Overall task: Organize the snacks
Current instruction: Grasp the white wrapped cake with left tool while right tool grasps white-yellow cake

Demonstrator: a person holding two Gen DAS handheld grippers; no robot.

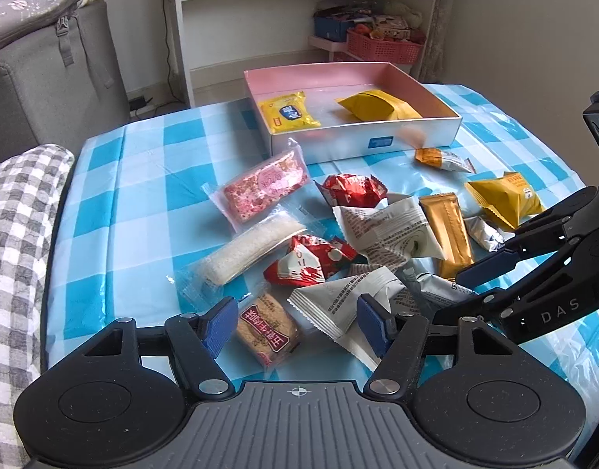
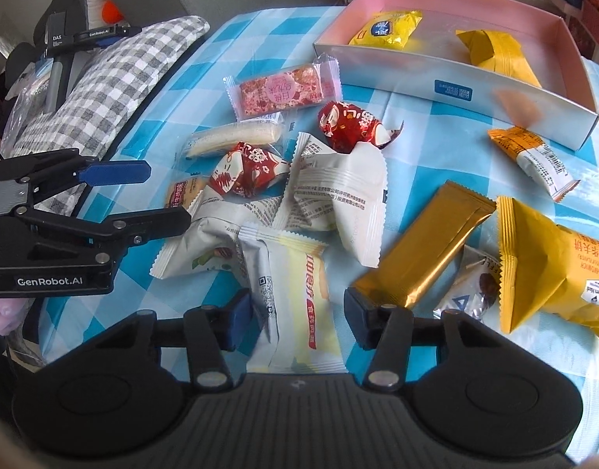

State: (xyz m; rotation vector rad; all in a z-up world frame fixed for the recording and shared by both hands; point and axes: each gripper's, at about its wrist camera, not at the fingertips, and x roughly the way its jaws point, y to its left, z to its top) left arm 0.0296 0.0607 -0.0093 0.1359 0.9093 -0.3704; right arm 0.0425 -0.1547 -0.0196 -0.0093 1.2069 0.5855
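Orange blur (image 1: 413, 135) against the box front; big yellow packet (image 2: 565, 273) cut off rightward.

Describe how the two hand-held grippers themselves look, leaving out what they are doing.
Both match: the left hand-held gripper and right hand-held gripper have black linkage arms with silver pivot pins, blue ribbed pads, round black side housings and a grey ribbed centre plate bearing a crosshair mark. White lettering reads "DAS" and "GenRobot.AI". No cables or sleeves show.

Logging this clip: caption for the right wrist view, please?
Right tool straddles a white-and-yellow snack packet in a pile on the blue checked tablecloth; pink-lined cardboard box behind.
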